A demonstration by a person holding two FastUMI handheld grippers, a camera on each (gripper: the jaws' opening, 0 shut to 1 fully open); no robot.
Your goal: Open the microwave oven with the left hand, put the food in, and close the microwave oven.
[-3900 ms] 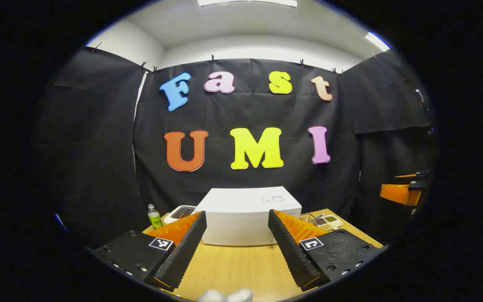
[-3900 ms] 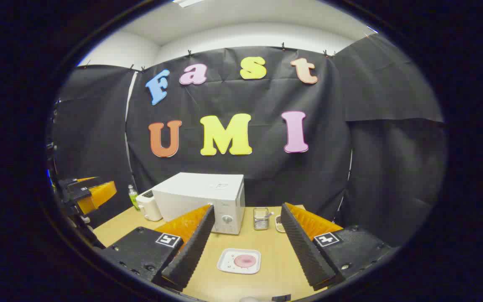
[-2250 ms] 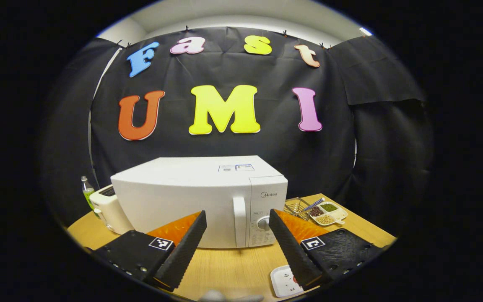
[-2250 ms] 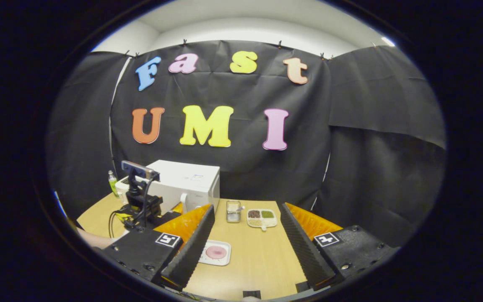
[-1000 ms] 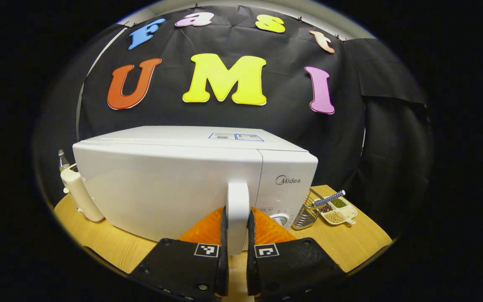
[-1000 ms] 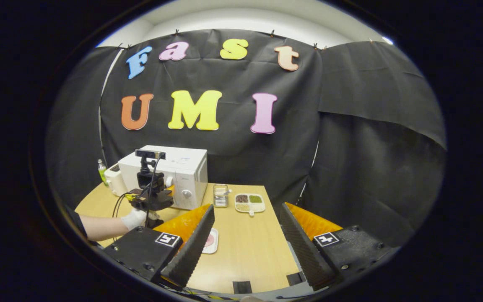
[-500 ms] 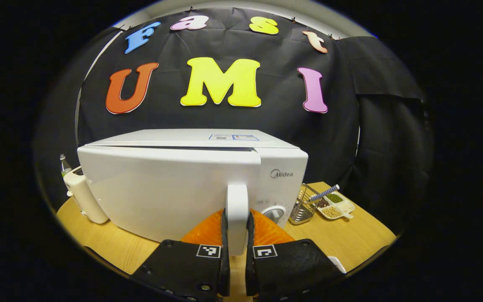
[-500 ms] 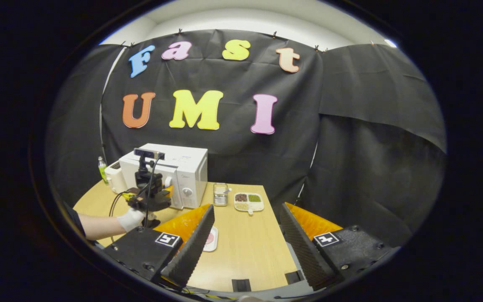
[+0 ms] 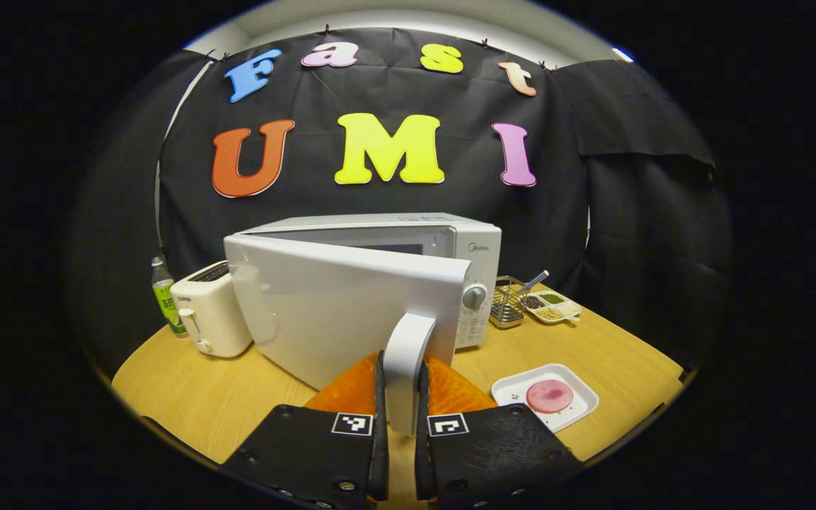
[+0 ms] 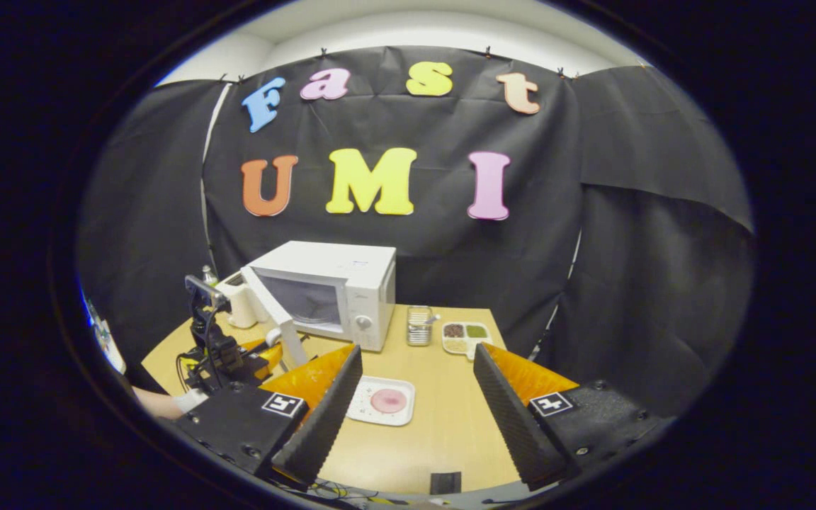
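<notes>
Between the left gripper [image 9: 399, 453] fingers the door handle [image 9: 403, 368] sits clamped, the stiff hinged door [image 9: 341, 304] swung partly off the microwave [image 9: 443, 241], while ahead of the released right gripper [image 10: 408, 411] fingers the plate [image 10: 382, 401] of food [image 10: 389, 400] lies on the table [image 10: 443, 425], light and best lifted by its rim.

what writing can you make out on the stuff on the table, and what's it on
"Midea": on the microwave oven, at the top of its control panel, above the dial.
Print around the dial: too small to read.
Label on the green bottle: too blurred to read.
</notes>
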